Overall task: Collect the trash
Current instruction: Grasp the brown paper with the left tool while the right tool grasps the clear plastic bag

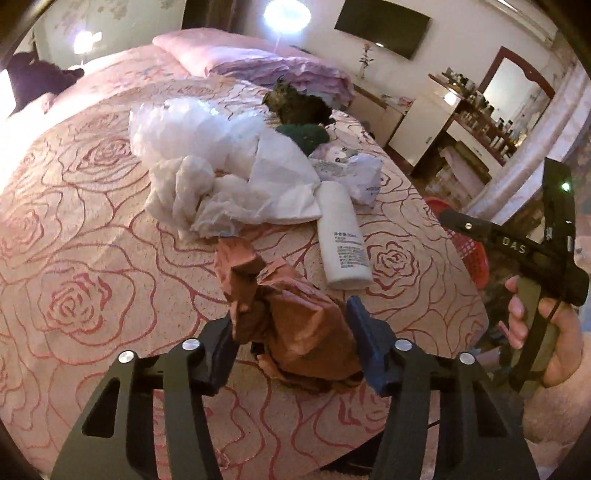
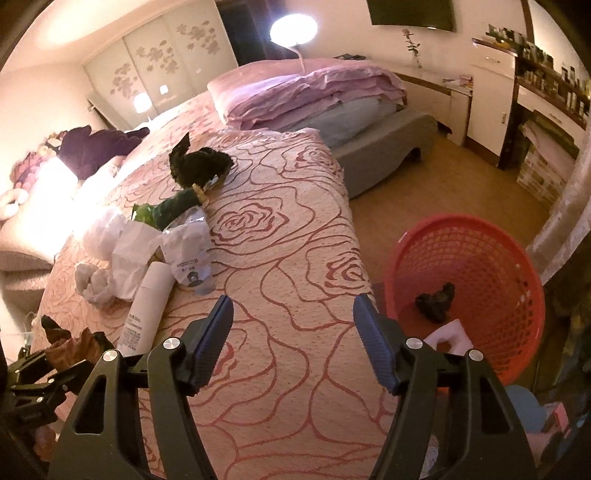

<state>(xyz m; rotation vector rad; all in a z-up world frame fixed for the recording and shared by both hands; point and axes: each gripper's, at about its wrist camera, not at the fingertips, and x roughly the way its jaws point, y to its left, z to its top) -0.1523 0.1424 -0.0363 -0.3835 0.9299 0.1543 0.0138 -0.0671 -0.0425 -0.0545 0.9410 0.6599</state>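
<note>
Centrally, left gripper is clenching crumpled brown paper above the bedspread; right gripper is hanging released beside red basket.

I'm in a home bedroom: a wide bed under a rose-patterned spread, folded pink quilts stacked at its far end, flower-decorated wardrobe doors, a wall television, and a dresser mirror over crowded bottles.
</note>
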